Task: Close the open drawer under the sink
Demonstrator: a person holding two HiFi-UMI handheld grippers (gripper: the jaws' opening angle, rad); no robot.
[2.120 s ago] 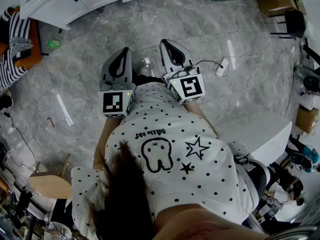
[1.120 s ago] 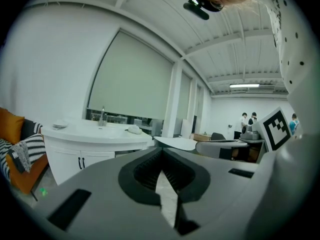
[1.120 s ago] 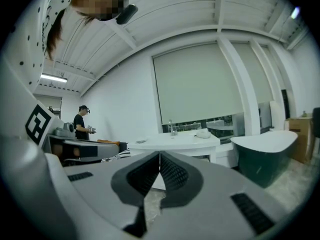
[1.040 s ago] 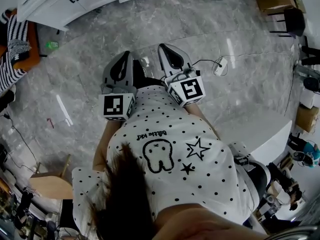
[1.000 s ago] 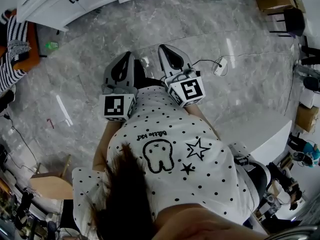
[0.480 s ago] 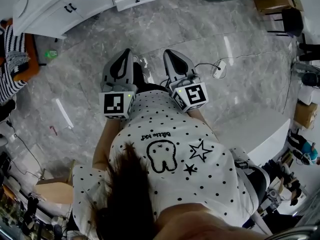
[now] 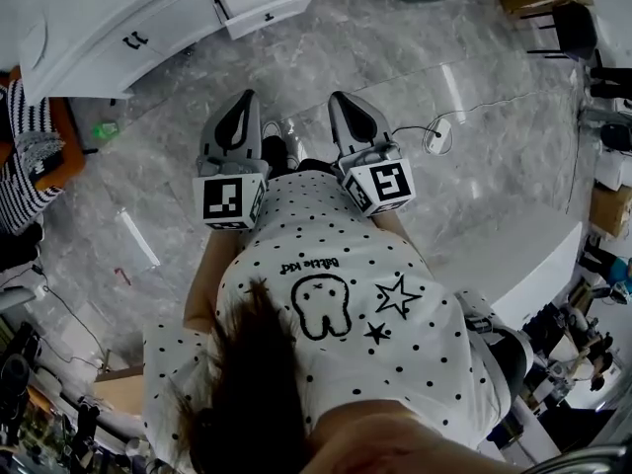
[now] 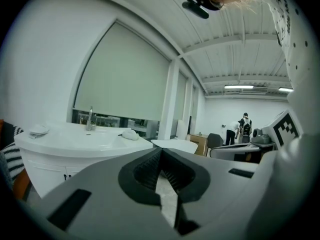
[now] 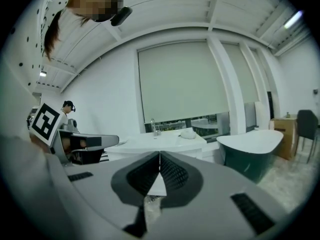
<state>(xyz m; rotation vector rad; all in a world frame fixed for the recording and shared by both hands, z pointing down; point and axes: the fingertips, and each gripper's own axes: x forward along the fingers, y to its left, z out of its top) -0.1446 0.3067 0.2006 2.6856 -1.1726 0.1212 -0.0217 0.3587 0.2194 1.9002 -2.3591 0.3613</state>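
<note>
The approach seems to be in hand; the drawer (image 7: 269,13) juts open from the sink cabinet (image 7: 109,28), well apart from the left gripper (image 7: 240,107) and right gripper (image 7: 346,105), both closed and empty; next, reach its front and push.

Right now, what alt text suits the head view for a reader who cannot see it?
Seen from above, a person in a dotted shirt holds the left tool and right tool, both shut and empty, over a grey marble floor, short of the open drawer of a white cabinet.
</note>
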